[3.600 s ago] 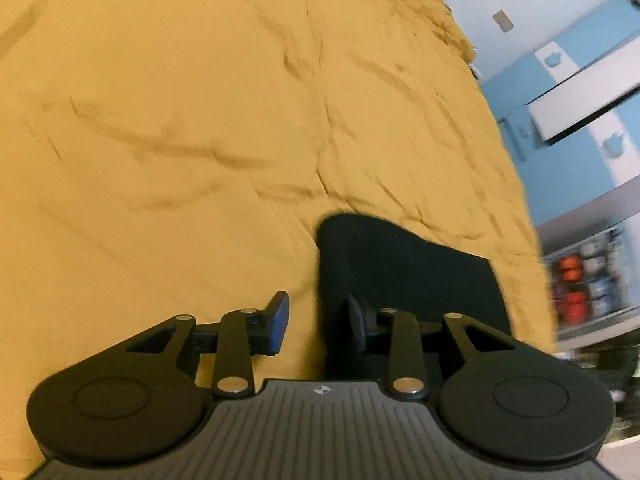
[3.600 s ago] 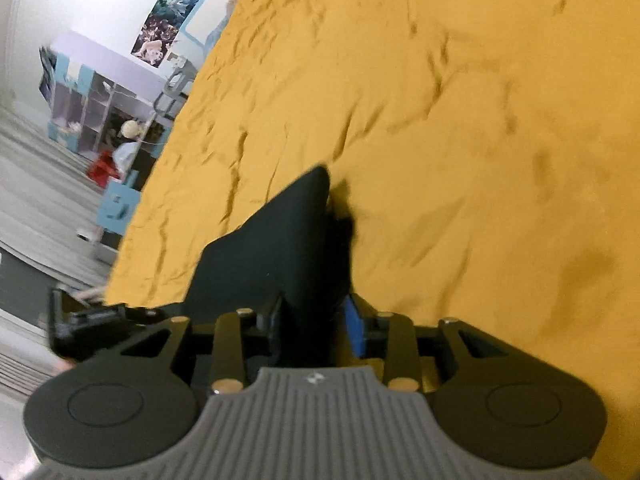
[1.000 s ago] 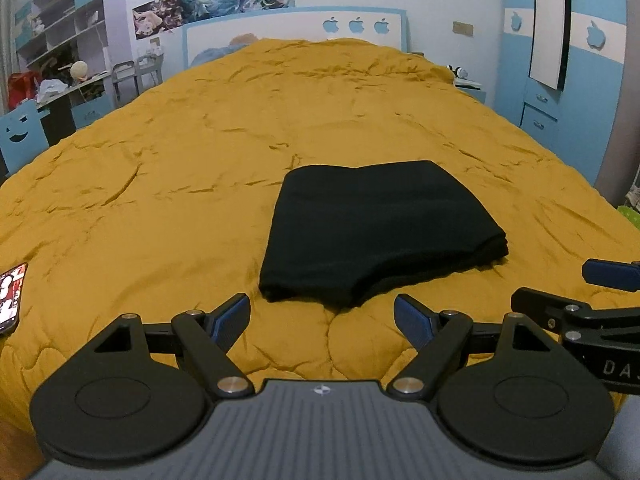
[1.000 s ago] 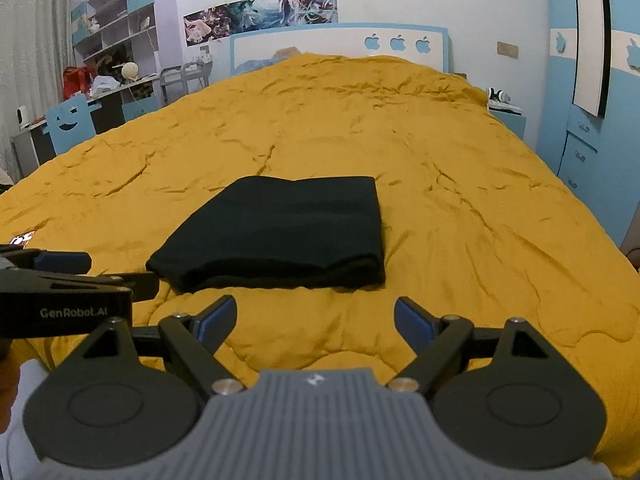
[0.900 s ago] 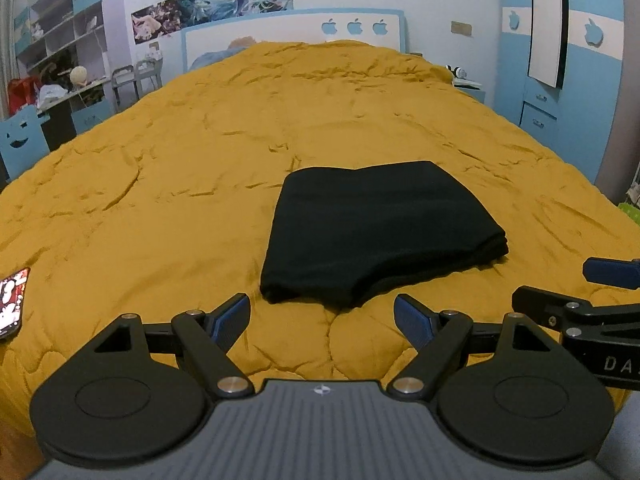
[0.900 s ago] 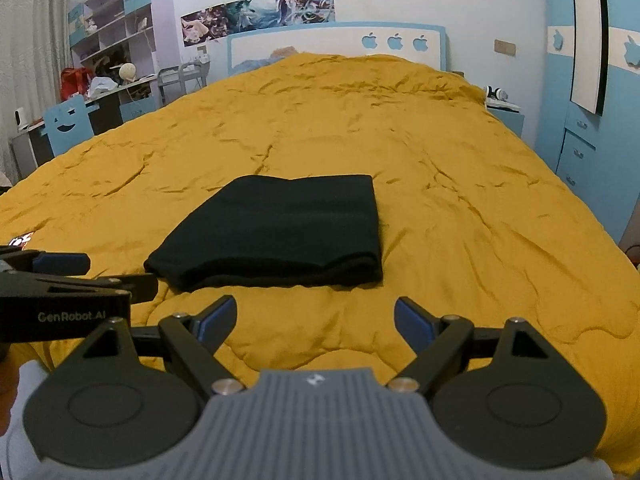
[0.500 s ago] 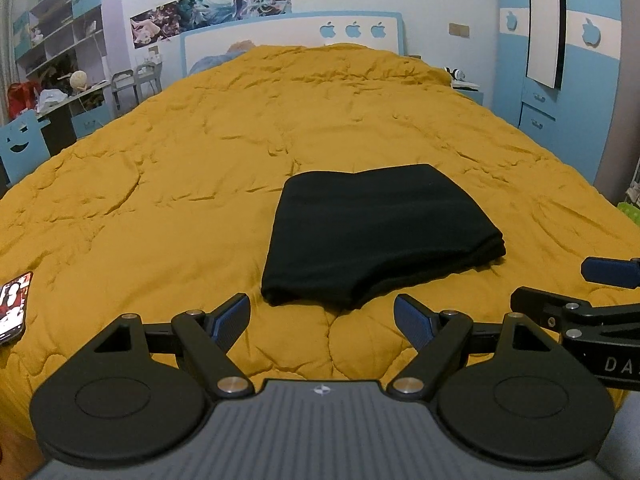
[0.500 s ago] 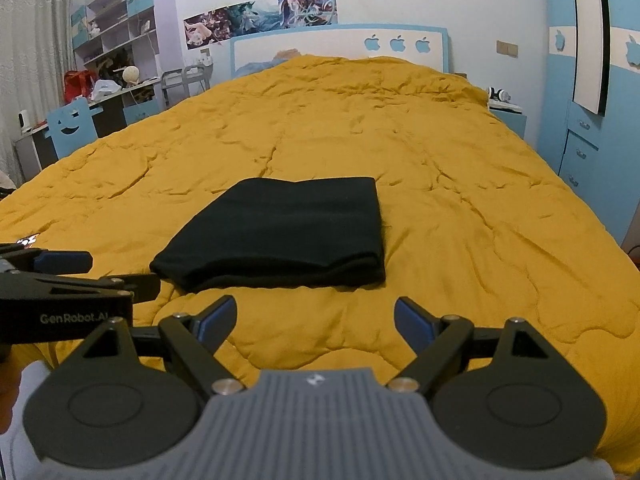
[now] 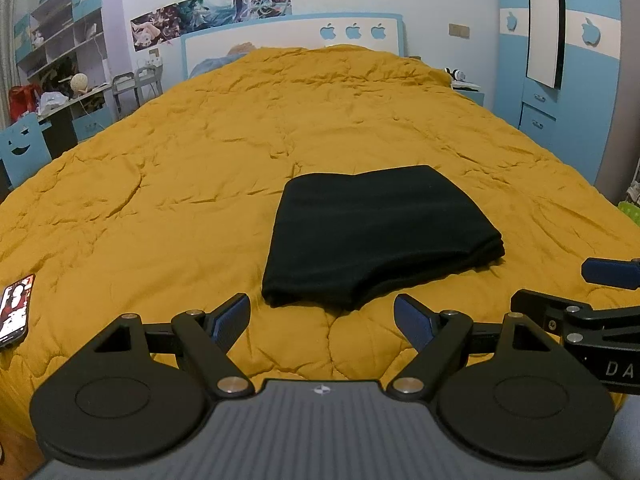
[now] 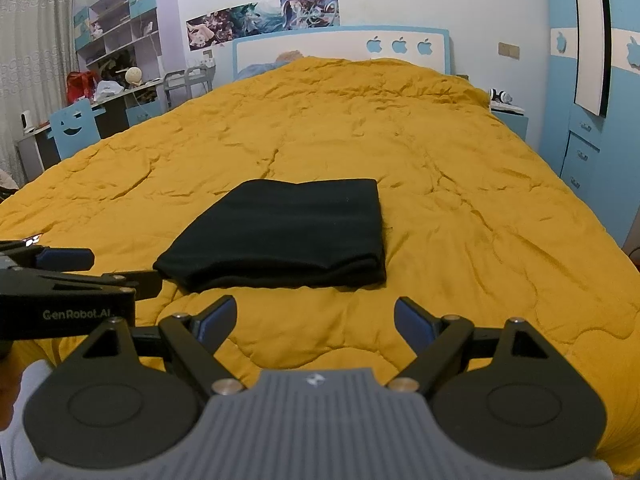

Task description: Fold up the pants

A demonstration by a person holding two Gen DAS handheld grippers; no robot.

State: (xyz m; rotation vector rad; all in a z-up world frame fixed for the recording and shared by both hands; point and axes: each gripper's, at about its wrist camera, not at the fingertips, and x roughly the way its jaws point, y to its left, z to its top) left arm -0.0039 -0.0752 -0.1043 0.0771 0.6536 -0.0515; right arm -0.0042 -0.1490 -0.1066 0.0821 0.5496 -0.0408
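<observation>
Two grippers: both held side by side above the near edge of the bed, clear of the cloth.
Left gripper: jaws spread wide, nothing between its blue pads; it also shows at the left edge of the right wrist view.
Right gripper: jaws spread wide and empty; its tips reach in at the right edge of the left wrist view.
Pants: black, folded into a flat layered rectangle, lying on the yellow quilt ahead of both grippers, touching neither.
Phone: lies on the quilt at the left edge, well apart from the pants.
Headboard: white and blue, with three apple cutouts, at the far end.
</observation>
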